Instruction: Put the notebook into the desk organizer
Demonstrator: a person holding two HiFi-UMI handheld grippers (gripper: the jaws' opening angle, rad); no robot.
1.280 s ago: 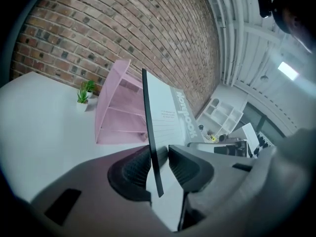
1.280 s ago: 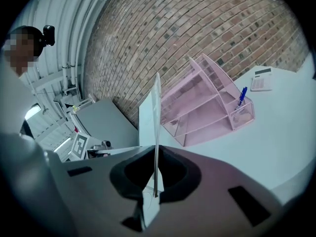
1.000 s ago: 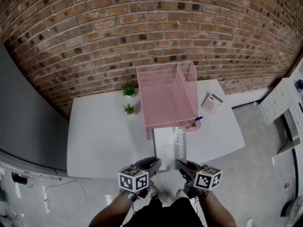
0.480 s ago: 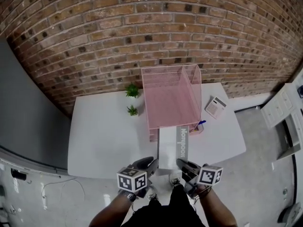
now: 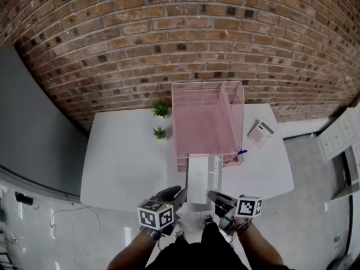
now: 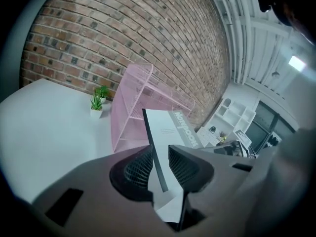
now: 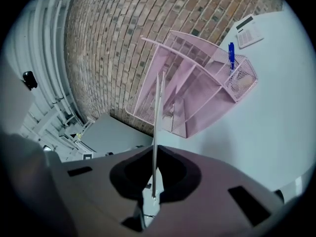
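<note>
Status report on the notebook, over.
Left claw and right claw shut on notebook sides. Notebook aimed at pink organizer, not in yet. Nothing blocking between.

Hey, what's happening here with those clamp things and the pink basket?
A person is holding a notebook flat with two tools: the left hand-held gripper and the right hand-held gripper each clamp its near end. The notebook points at the open front of a pink mesh organizer on a white table. Its far end reaches the organizer's lower front, but it does not look slid inside yet.
</note>
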